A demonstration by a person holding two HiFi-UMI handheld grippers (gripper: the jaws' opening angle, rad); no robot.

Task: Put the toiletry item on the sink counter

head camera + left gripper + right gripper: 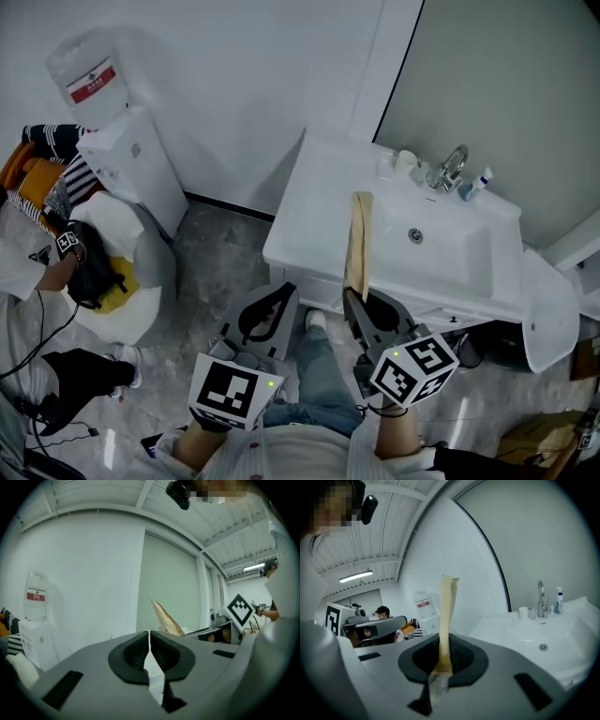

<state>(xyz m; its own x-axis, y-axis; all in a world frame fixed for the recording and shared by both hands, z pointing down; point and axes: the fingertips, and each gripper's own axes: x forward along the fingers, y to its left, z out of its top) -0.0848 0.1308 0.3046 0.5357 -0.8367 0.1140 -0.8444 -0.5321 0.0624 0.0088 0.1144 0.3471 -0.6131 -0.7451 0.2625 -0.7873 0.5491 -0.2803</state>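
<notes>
The toiletry item [359, 242] is a long, flat tan packet standing upright over the front edge of the white sink counter [319, 178]. My right gripper [353, 298] is shut on its lower end. In the right gripper view the packet [447, 616] rises straight out of the jaws of this gripper [442, 660]. My left gripper [281, 294] hangs lower left of the counter, over the floor, jaws shut with nothing between them [149, 641]. In the left gripper view the packet [166, 618] shows to the right, beside the right gripper's marker cube [240, 610].
A faucet [453, 169], a small bottle [478, 185] and a cup [405, 161] stand at the back of the basin [441, 248]. A water dispenser [131, 159] stands to the left by the wall. A person's hand [67, 246] and piled clothes [47, 169] are at far left.
</notes>
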